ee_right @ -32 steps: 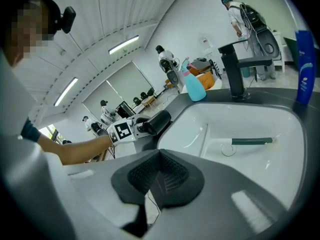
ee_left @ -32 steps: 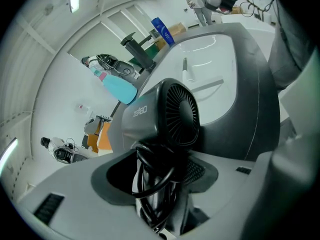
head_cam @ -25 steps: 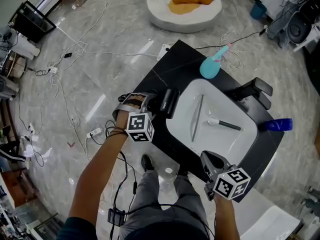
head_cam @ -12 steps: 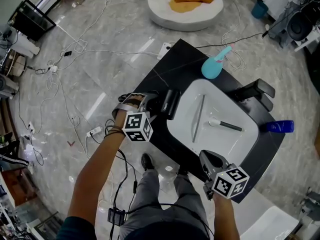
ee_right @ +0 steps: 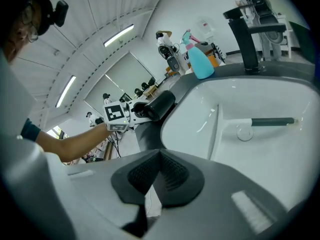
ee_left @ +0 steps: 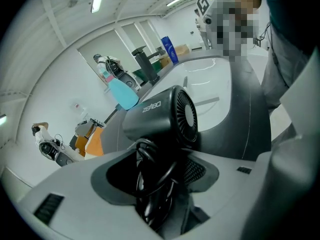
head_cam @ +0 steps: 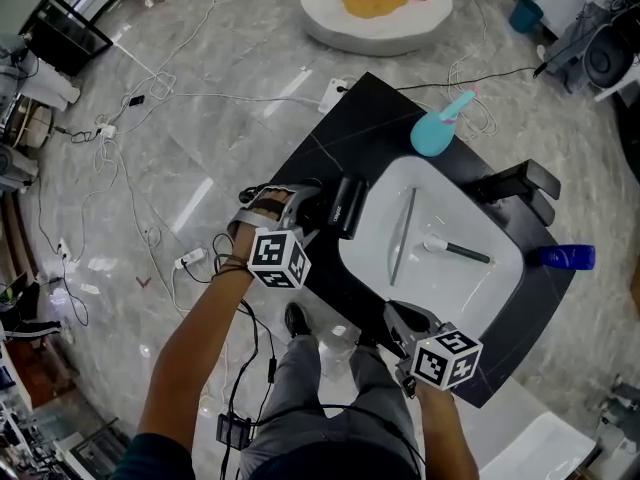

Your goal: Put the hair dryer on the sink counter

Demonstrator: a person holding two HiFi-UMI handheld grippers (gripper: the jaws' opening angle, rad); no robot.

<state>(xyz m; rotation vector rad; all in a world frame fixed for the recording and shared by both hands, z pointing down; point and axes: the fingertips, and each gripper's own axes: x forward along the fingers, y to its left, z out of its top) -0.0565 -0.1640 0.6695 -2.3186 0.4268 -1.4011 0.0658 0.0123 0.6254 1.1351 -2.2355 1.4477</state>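
The black hair dryer [head_cam: 345, 206] lies on the dark sink counter [head_cam: 330, 138], just left of the white basin [head_cam: 440, 278]. My left gripper [head_cam: 318, 208] reaches in from the left. Its jaws are opening, with the dryer's handle and wound cord still between the pads. In the left gripper view the dryer's barrel and rear grille [ee_left: 165, 116] fill the middle, beyond my left gripper [ee_left: 160, 184]. My right gripper [head_cam: 395, 318] hovers at the counter's front edge, shut and empty. The right gripper view shows its pads closed together at my right gripper [ee_right: 157, 176], with the dryer [ee_right: 159, 105] far off.
A teal spray bottle [head_cam: 435, 133] stands at the counter's back, a black faucet [head_cam: 515, 188] behind the basin, and a blue bottle [head_cam: 567, 257] at the right. A black-handled item [head_cam: 455, 250] lies in the basin. Cables [head_cam: 150, 98] trail over the marble floor to the left.
My right gripper has drifted a little to the left along the counter's front edge. The left gripper and the hair dryer stay where they were.
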